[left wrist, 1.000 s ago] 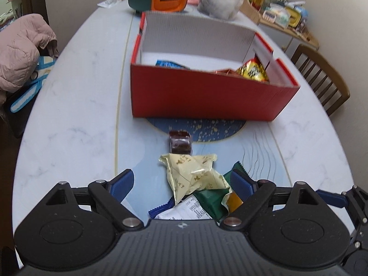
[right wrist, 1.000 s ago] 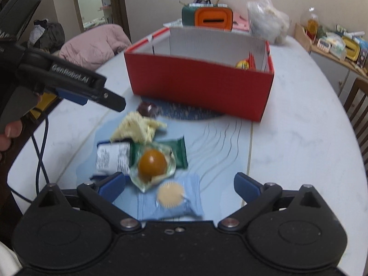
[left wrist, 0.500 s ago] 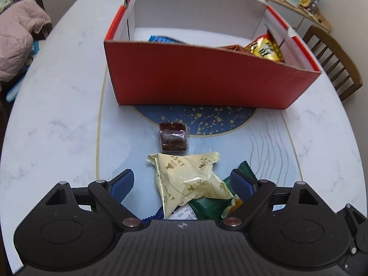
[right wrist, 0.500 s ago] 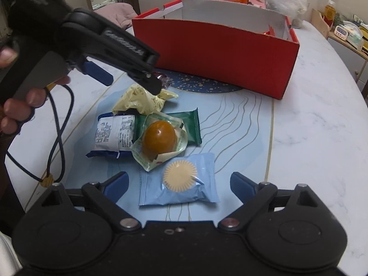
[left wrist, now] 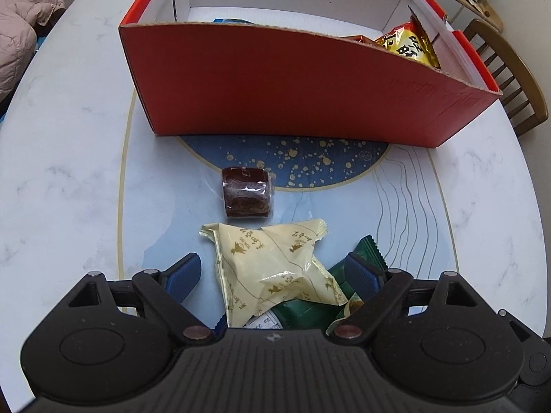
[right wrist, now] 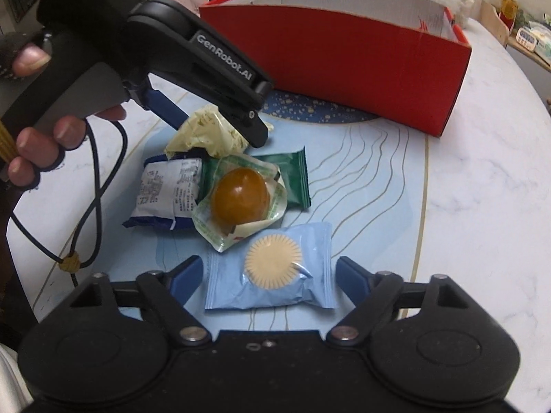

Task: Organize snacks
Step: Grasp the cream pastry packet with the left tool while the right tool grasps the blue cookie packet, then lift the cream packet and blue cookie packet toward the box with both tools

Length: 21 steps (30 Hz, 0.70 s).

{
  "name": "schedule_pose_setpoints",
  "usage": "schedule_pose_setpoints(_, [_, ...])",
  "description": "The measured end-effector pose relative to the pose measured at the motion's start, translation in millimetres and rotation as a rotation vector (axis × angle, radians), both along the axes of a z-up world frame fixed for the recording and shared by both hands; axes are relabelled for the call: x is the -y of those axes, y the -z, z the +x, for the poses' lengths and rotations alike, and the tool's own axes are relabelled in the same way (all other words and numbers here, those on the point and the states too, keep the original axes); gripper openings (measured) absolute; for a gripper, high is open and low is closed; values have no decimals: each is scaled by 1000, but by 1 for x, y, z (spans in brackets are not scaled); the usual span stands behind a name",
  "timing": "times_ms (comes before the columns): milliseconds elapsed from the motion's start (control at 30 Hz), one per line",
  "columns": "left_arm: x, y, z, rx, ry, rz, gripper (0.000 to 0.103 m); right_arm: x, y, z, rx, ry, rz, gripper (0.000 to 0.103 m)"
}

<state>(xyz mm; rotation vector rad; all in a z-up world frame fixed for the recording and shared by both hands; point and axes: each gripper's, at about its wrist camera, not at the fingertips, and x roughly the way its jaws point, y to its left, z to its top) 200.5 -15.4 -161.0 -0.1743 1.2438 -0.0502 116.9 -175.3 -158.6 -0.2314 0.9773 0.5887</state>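
A red cardboard box (left wrist: 310,79) with a gold snack bag (left wrist: 409,43) inside stands at the back; it also shows in the right wrist view (right wrist: 361,65). My left gripper (left wrist: 273,272) is open, its fingers either side of a cream-yellow packet (left wrist: 272,268). A brown wrapped cake (left wrist: 246,197) lies beyond it. My right gripper (right wrist: 268,275) is open around a light blue packet (right wrist: 275,275). An orange egg-shaped snack (right wrist: 240,198), a green packet (right wrist: 292,175) and a white-blue packet (right wrist: 165,192) lie ahead of it.
The snacks lie on a light blue placemat (right wrist: 361,189) on a white marble table (left wrist: 62,158). A wooden chair (left wrist: 509,69) stands at the right. A pink jacket (left wrist: 17,44) lies at the left. The hand-held left gripper (right wrist: 213,75) reaches over the pile.
Both grippers have moved forward and down towards the snacks. The left one now straddles the cream-yellow packet, the right one the light blue packet. The box looms closer.
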Motion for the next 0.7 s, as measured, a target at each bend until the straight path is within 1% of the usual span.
schedule_pose_setpoints(67, [0, 1, -1, -1, -2, 4, 83, 0, 2, 0, 13, -2, -5, 80])
schedule_pose_setpoints(133, [-2, 3, 0, -10, -10, -3, 73, -2, 2, 0, 22, -12, -13, 77])
schedule_pose_setpoints(233, [-6, 3, -2, -6, -23, -8, 67, -5, 3, -1, 41, -29, -34, 71])
schedule_pose_setpoints(367, [-10, 2, -3, -1, -40, -18, 62, -7, 2, -3, 54, -48, -48, 60])
schedule_pose_setpoints(567, [-17, 0, -10, 10, -67, -39, 59, -4, -1, -5, 59, -41, -40, 51])
schedule_pose_setpoints(700, [-24, -4, -16, 21, -90, -54, 59, -1, -2, -4, 57, -26, -30, 49])
